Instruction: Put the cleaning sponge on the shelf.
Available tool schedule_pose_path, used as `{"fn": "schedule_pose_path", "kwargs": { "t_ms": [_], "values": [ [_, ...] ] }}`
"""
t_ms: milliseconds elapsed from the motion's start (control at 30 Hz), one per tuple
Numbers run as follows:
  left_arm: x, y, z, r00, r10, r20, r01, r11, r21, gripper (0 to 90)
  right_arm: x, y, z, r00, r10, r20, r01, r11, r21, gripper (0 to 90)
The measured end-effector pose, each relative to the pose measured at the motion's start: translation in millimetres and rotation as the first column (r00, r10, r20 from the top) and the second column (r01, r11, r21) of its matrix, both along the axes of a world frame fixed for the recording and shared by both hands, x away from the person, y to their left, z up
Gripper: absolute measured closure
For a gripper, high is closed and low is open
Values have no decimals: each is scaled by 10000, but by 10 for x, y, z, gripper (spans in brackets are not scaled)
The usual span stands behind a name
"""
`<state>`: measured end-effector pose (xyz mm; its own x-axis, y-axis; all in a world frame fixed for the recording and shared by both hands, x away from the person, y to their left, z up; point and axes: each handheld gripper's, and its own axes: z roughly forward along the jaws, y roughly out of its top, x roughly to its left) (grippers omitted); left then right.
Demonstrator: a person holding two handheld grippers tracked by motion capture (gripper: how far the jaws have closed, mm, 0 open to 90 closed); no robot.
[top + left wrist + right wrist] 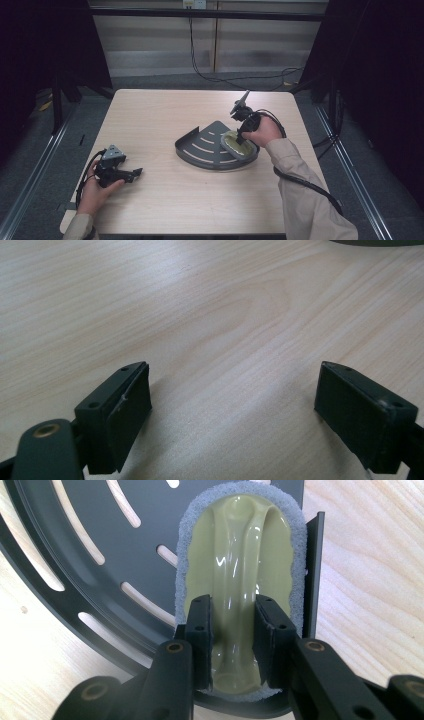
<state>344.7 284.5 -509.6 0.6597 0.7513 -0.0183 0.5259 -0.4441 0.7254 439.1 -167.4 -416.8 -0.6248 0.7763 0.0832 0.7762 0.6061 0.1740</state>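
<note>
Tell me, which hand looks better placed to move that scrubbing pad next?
The right. The right gripper is already shut on the ridge handle of the scrubbing pad, which sits in the dark slotted tray. The left gripper lies open on the table, well away from the tray.

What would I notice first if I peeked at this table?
Probably the right gripper, shut on the yellow handle of a grey scrubber that lies on a dark slotted tray mid-table. Near the table's left edge, the left gripper rests open over bare wood.
</note>
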Motion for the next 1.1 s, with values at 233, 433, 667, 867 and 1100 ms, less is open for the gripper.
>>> {"fn": "schedule_pose_path", "kwargs": {
  "t_ms": [233, 433, 667, 867, 1100],
  "values": [
    [0, 0, 0, 10000, -3, -2, 3, 10000, 1, 144, -7, -7, -15, 10000, -4, 38, 4, 10000, 23, 707],
    [0, 0, 0, 10000, -3, -2, 3, 10000, 0, 144, -10, -26, -13, 10000, 42, 84, -43, 10000, 24, 707],
    [-1, -1, -1, 10000, 11, -13, -11, 10000, -21, 144, -20, -57, -31, 9999, 42, 115, -43, 10000, 83, 706],
    [-1, -1, 0, 10000, 6, -11, -6, 10000, -12, 144, -25, -69, -36, 9999, 4, 115, -6, 9999, 104, 704],
    [0, 0, 0, 10000, -3, -1, 3, 10000, 2, 144, -32, -72, -45, 9998, 57, 178, -58, 10000, 76, 699]
  ]
}}
